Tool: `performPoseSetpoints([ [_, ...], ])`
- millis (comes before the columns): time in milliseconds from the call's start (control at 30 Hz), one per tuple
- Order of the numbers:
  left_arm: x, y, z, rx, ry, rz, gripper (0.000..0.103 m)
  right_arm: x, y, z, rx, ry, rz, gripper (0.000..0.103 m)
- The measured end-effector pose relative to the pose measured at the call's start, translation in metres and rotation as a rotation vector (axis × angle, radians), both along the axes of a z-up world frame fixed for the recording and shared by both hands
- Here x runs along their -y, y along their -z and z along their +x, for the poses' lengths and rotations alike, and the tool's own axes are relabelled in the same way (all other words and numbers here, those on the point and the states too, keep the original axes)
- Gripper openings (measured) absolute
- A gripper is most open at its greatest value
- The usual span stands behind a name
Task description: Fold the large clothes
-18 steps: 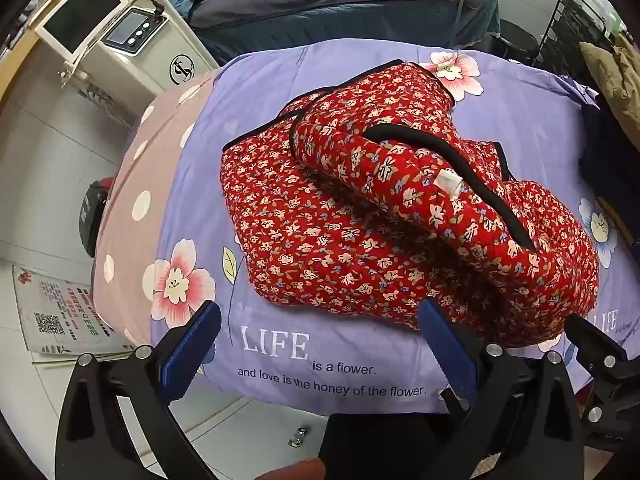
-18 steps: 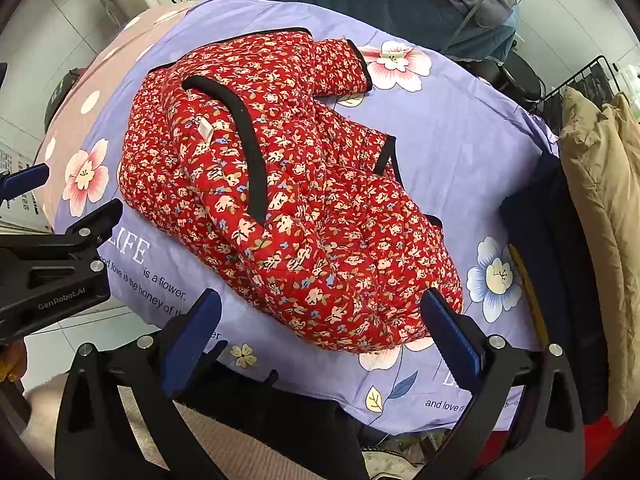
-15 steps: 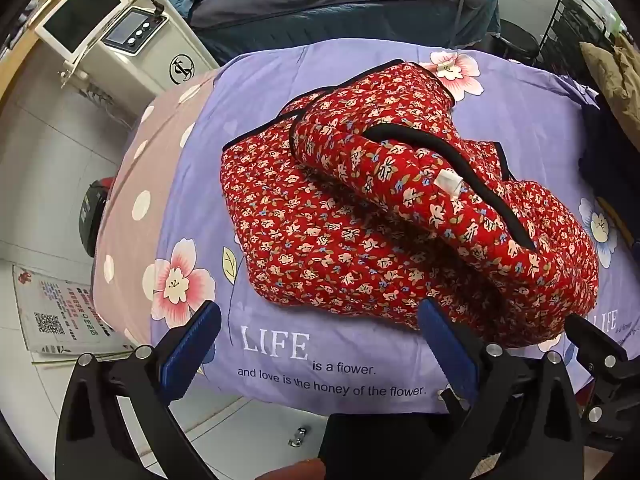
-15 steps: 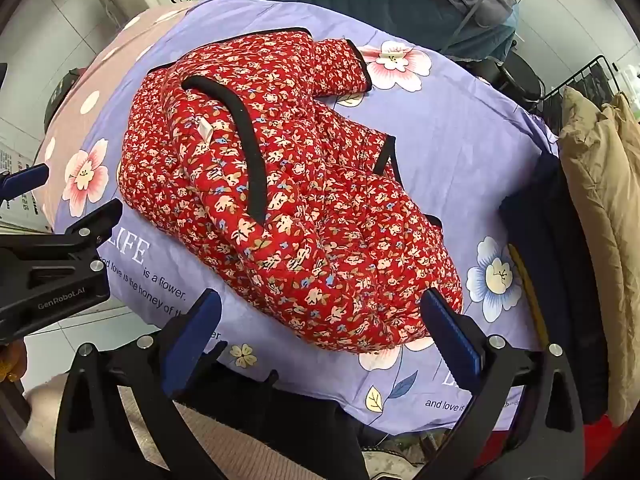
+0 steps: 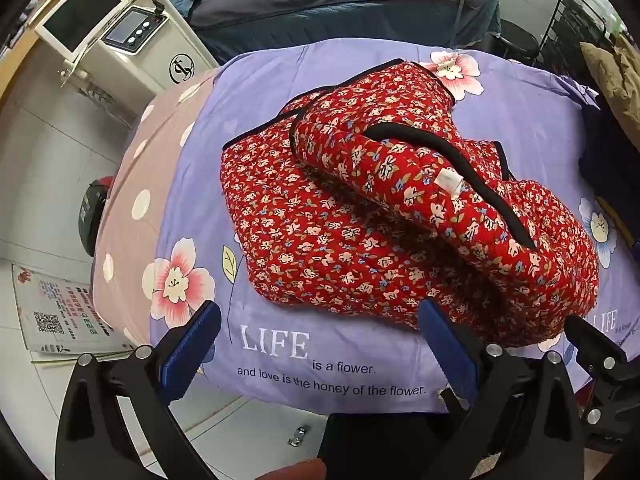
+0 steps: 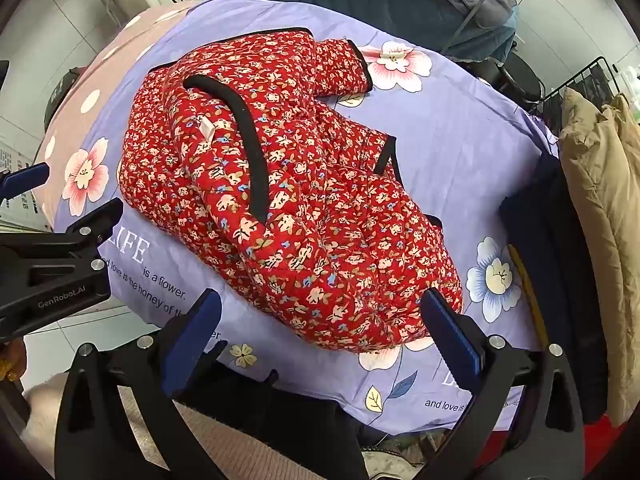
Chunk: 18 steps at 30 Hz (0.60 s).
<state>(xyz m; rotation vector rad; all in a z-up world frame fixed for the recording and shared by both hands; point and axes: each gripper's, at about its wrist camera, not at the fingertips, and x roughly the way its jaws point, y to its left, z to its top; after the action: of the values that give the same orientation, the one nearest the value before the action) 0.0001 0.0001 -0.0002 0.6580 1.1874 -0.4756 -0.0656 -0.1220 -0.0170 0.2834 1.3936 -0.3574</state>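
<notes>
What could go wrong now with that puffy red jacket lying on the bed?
The red floral jacket is bulky and loosely bunched, so the fold may spring apart. Its near end lies close to the edge of the purple sheet and might slide off. Both the left gripper and the right gripper are open, holding nothing, so nothing restrains it.

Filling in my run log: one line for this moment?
task: fold large clothes | left gripper: open, empty | right gripper: open, empty | red floral jacket: bunched on purple sheet

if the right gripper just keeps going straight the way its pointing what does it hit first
Most likely the red floral jacket: its near folded edge lies just ahead of the open right gripper, above the purple bedsheet. Depth is unclear, so it might brush the sheet's edge first.
</notes>
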Motion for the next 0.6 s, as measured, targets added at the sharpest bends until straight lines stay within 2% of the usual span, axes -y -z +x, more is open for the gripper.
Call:
performPoseSetpoints([
  [600, -0.0029, 0.0036, -0.0007, -0.01, -0.007, 0.0, 0.097, -0.0027, 0.0005, -0.0006, 0.0, -0.004, -0.003, 0.098],
])
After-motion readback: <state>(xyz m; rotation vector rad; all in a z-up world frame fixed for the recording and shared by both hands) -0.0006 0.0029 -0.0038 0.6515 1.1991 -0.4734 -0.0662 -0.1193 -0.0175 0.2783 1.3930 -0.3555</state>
